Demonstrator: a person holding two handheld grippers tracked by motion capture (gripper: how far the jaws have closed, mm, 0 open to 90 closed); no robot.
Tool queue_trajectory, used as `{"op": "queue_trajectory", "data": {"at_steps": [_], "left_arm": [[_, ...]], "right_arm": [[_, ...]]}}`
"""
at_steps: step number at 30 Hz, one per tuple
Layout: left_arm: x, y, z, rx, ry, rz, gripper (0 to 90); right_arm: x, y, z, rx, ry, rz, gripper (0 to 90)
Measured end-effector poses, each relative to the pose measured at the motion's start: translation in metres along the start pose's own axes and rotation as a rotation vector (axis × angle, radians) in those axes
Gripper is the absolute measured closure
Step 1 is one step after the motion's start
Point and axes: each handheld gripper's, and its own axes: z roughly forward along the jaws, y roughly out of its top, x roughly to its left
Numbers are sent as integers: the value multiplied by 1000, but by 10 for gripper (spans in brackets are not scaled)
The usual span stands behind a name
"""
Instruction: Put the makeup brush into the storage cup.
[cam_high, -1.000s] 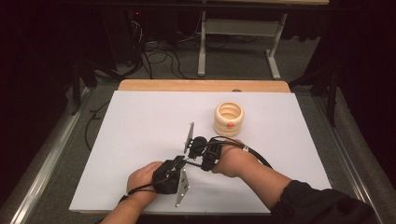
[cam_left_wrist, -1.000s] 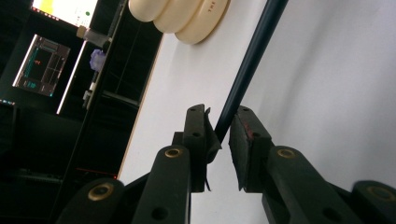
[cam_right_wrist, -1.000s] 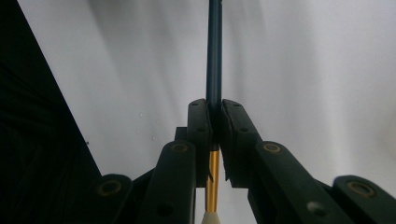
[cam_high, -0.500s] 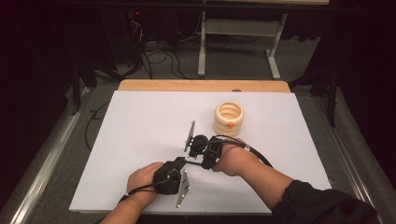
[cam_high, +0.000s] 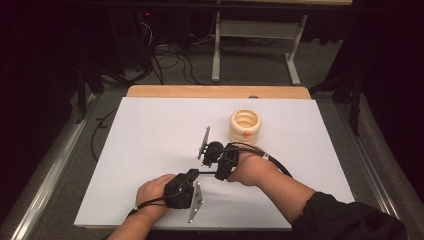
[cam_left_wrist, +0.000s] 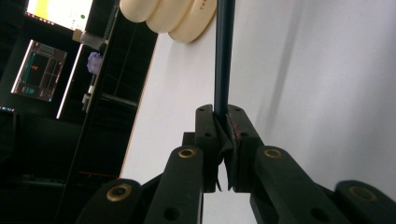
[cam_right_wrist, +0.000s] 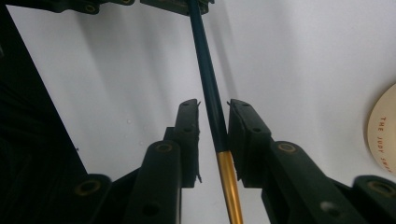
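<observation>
Jaws of left gripper (cam_left_wrist: 223, 122) clamping dark pencil (cam_left_wrist: 223, 56); right gripper (cam_right_wrist: 213, 122) just easing open, pencil between, handing off so left keeps it

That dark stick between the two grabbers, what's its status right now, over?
Left gripper clamped on the dark rod. Right gripper jaws just opening, rod between them, gap visible. Cream ribbed holder beyond, apart. Nothing in the way.

A cream ribbed ring-shaped holder (cam_high: 245, 126) stands right of centre on the white counter (cam_high: 150, 135); cables (cam_high: 170, 60) and a grey stand (cam_high: 252, 35) occupy the upper frame.
</observation>
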Motion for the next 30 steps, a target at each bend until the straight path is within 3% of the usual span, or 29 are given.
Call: {"op": "queue_trajectory", "data": {"at_steps": [13,28,30], "left_arm": [[1,0,-1,-3,8,-6,851],[2,0,-2,-10,6,-21,851],[4,0,-3,10,7,-1,851]], "right_arm": [[-1,-1,0,-10,-11,-9,509],[0,-2,-2,-12,-9,-1,405],[-1,-2,-1,-15,-13,-3,384]]}}
